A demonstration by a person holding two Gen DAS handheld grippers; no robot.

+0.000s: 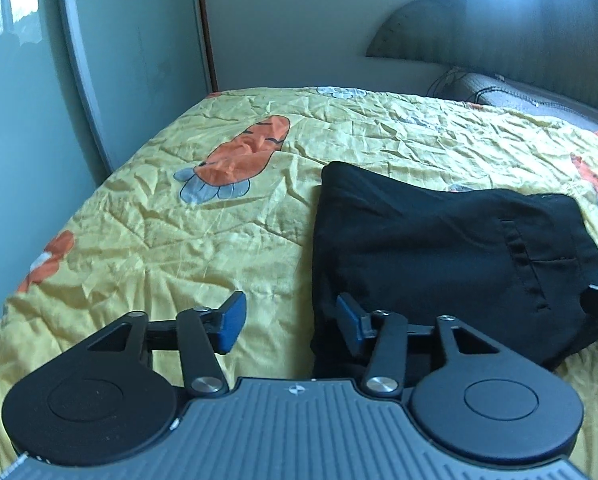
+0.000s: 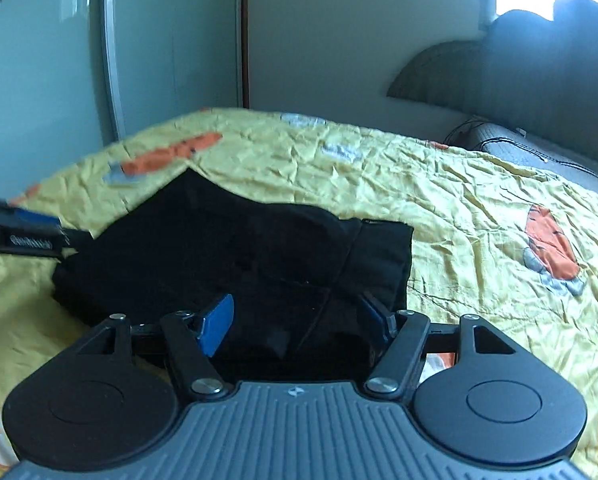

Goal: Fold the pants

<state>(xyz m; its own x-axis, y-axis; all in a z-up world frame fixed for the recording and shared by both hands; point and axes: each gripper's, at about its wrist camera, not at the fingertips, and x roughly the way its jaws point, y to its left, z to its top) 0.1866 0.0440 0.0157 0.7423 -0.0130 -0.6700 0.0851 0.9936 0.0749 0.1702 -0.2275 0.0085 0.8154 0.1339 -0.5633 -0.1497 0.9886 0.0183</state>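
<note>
Black pants [image 1: 439, 256] lie folded into a compact bundle on a yellow bedspread [image 1: 203, 216]. My left gripper [image 1: 291, 322] is open and empty at the bundle's left edge, with its right pad over the black cloth. In the right wrist view the pants [image 2: 227, 252] lie just ahead, waistband to the right. My right gripper [image 2: 299, 322] is open and empty above the near edge of the bundle. The left gripper also shows at the left edge of the right wrist view [image 2: 27, 228], beside the pants.
The bedspread [image 2: 479, 208] has orange carrot prints [image 1: 247, 152]. A grey pillow [image 1: 519, 92] lies by the dark headboard [image 1: 499, 36] at the back right. A pale wardrobe [image 1: 31, 80] stands along the bed's left side.
</note>
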